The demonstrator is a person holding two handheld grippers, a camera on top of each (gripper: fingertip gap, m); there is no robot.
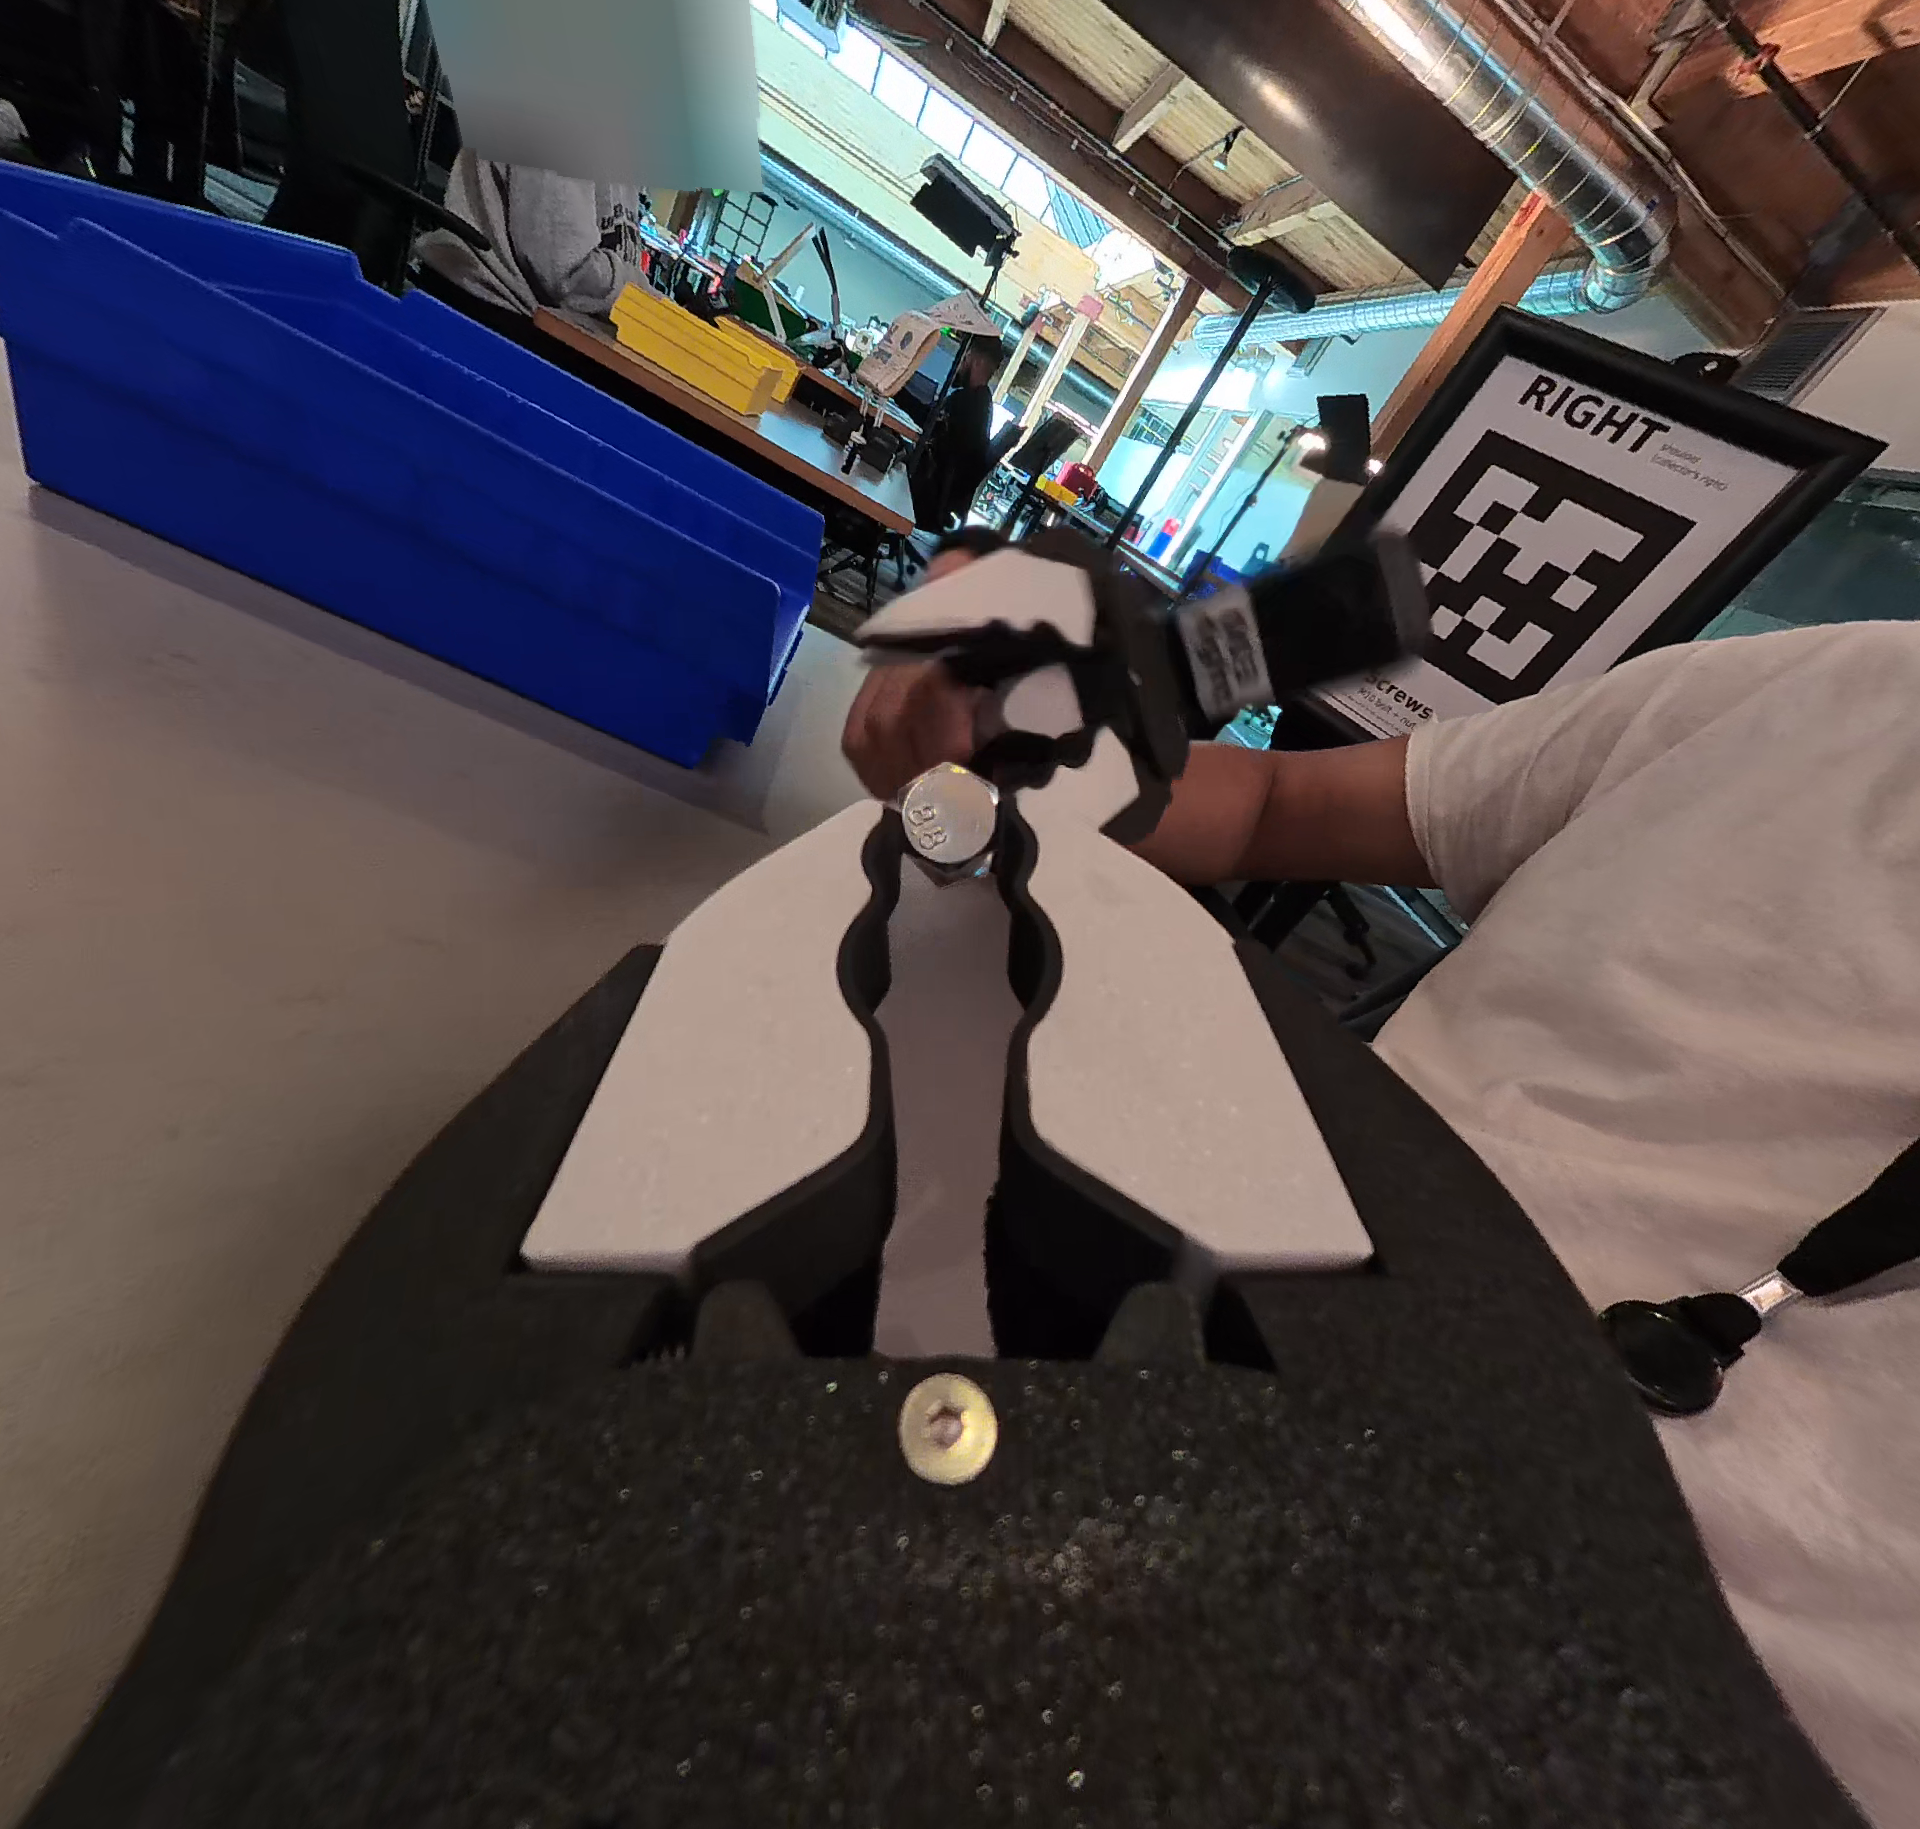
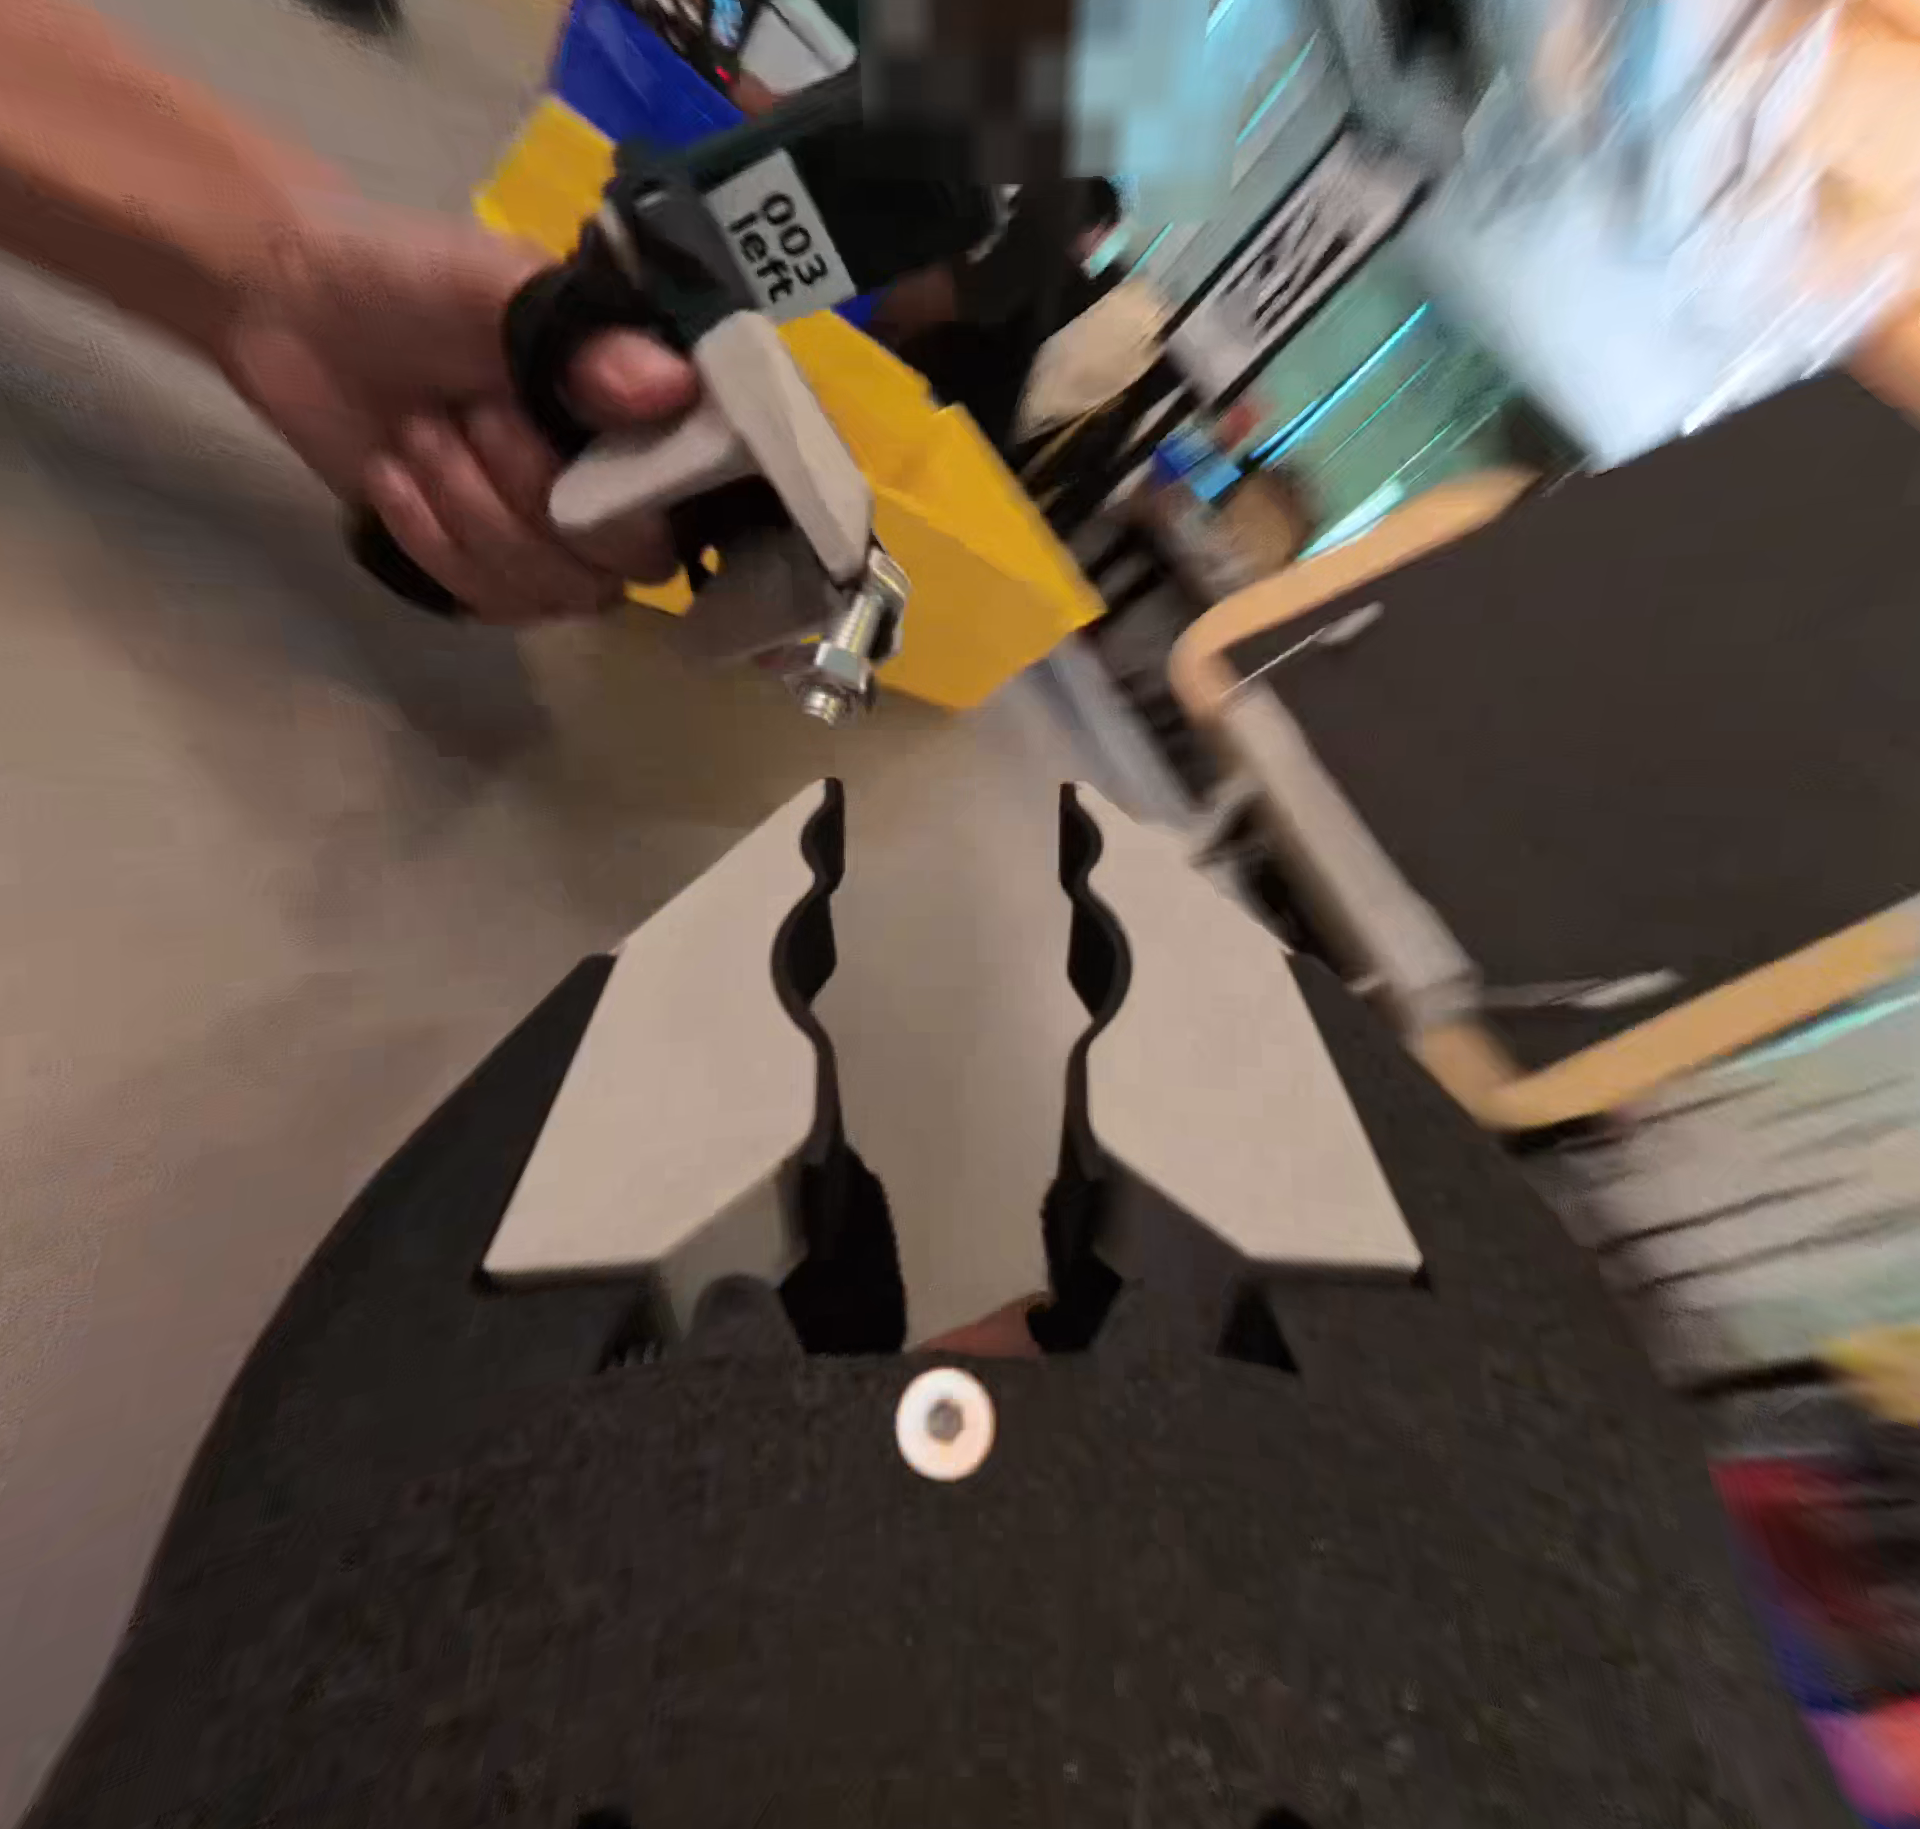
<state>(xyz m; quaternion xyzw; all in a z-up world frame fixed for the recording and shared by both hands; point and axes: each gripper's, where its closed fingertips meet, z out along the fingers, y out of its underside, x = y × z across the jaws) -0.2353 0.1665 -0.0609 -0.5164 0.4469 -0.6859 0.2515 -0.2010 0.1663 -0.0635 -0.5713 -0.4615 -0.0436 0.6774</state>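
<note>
Bolt (image 1: 948,829) is showing bright, glossy plated metal, its nut (image 2: 837,664) likewise. Left hand-held gripper (image 1: 943,844) is presenting matt white plastic fingers with black rubbery pads. Blue bin (image 1: 416,491) is looking smooth, semi-gloss plastic. Worktop (image 1: 208,896) is appearing matt, pale.

Open tabletop to the left gripper's left; crowding at its tips and ahead

Ahead of the left gripper (image 1: 948,849), the right gripper (image 1: 1023,683) and the hand (image 1: 909,725) holding it crowd the fingertips, just beyond the clamped steel bolt (image 1: 948,829). Forward-left, stacked blue bins (image 1: 416,491) wall off the grey tabletop (image 1: 260,896), whose near stretch lies bare. The right gripper's fingers (image 2: 717,990) stand apart, nothing between them; forward-left hangs the bolt, beyond it a yellow bin (image 2: 966,532).
</note>
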